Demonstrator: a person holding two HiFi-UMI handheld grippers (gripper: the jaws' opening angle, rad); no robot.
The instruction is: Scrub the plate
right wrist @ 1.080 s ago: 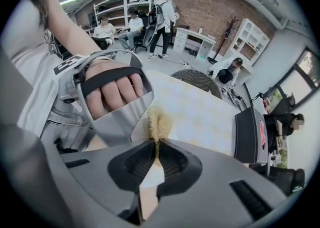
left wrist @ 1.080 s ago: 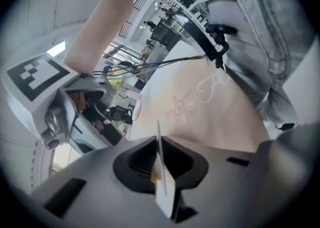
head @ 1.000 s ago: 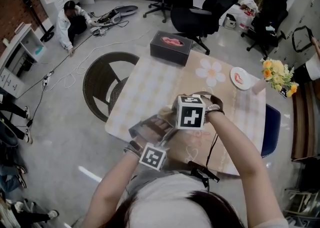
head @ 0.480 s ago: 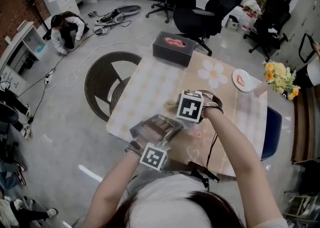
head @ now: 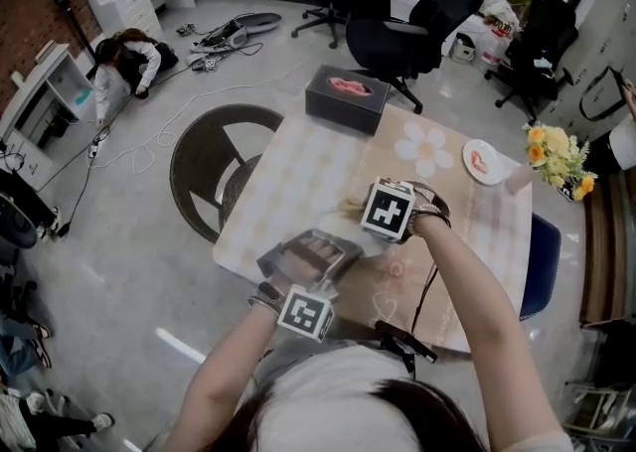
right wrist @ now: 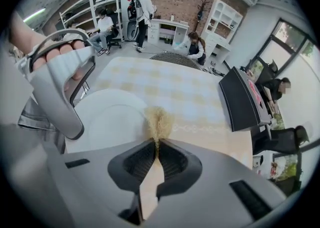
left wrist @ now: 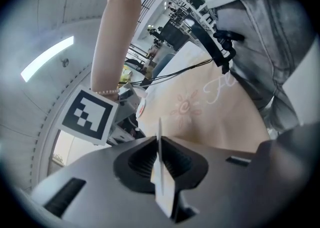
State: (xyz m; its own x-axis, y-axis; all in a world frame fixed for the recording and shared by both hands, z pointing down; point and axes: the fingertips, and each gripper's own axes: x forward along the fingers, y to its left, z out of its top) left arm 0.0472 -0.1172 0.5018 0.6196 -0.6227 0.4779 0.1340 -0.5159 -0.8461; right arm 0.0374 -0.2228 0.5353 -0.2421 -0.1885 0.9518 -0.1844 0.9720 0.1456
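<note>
**Item: white round plate** (right wrist: 111, 118). It sits at the near edge of the table (right wrist: 165, 84), which has a pale yellow-and-white check cloth. The left gripper (left wrist: 159, 146) holds it by the rim.
- Left gripper: jaws clamped onto the rim. In the left gripper view the plate shows edge-on, as a thin white blade between the ribbed pads.
- Whether the plate's underside rests on the cloth cannot be told.

**Item: scrubber** (right wrist: 158, 121), a flat tan handle ending in a pale yellow fibrous tuft.
- Right gripper (right wrist: 156, 148): jaws closed on the tan handle, with the tuft projecting past the tips.
- The tuft lies at the plate's right-hand rim, touching or just over it.

**Orientation.**
- The plate is round, so it has no long axis. Its face is turned up and towards the right gripper, and its plane runs in line with the left gripper's jaws.
- The scrubber's long axis follows the right gripper's jaws. The tuft end points away from the person, towards the far side of the table and the black box (right wrist: 243, 96).

**Hazards, as judged.**
- The hold on the plate is a narrow pinch at one edge. Scrubbing pressure on the opposite side would probably lever the plate, so it twists or slips from the pads.
- The plate is close to the table's near edge, so if it slipped it could fall to the floor.
- The tuft is at the rim, so an outward stroke would likely run off the plate onto the cloth.
- A hard push may bend the fibres and bring the jaw tips against the plate.
</note>
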